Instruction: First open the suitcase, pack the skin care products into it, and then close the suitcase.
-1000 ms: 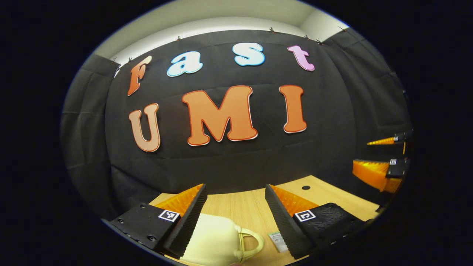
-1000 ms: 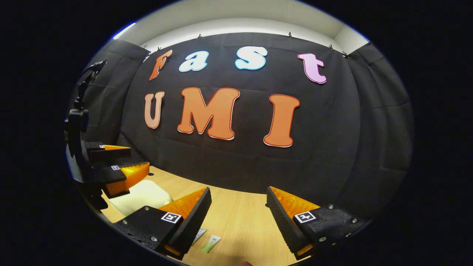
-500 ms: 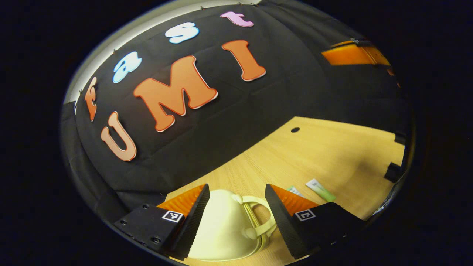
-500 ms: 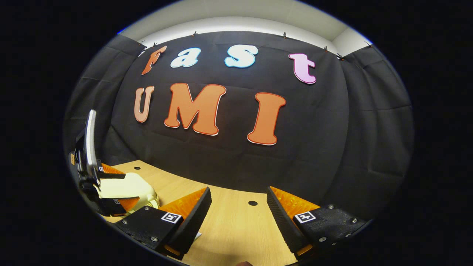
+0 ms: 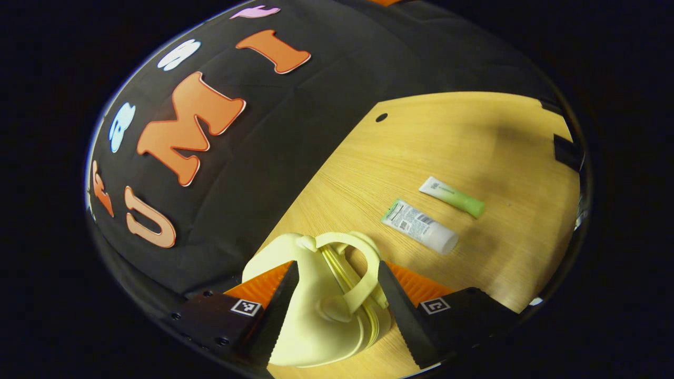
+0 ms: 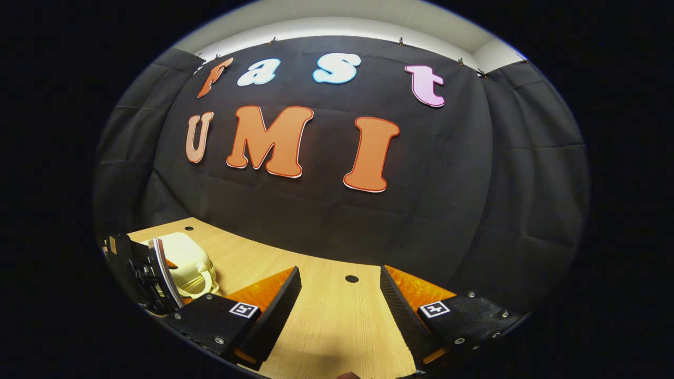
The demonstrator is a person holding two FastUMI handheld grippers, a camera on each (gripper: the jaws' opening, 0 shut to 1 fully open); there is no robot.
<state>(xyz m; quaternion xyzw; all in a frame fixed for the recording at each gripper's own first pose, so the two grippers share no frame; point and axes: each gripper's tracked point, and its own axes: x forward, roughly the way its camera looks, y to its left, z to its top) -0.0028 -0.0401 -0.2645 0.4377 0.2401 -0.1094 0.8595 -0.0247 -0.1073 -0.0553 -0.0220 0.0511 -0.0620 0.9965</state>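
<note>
Fingers of my left gripper [image 5: 334,295] straddle the small pale-yellow hard-shell suitcase [image 5: 316,316] at its looped handle [image 5: 354,268], spread apart, not yet clamped. I should centre on the seam before prying. My right gripper [image 6: 339,305] hangs released over the wooden table [image 6: 326,321].

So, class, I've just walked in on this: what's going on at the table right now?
A person holding a gripper in each hand is starting on a small cream suitcase. The left gripper is open, its fingers on either side of the case near its handle, not clamped. The case looks closed. Two skin care tubes, one white and one green, lie on the wooden table beside it, not yet packed. The right gripper is open over bare table, holding nothing.
</note>
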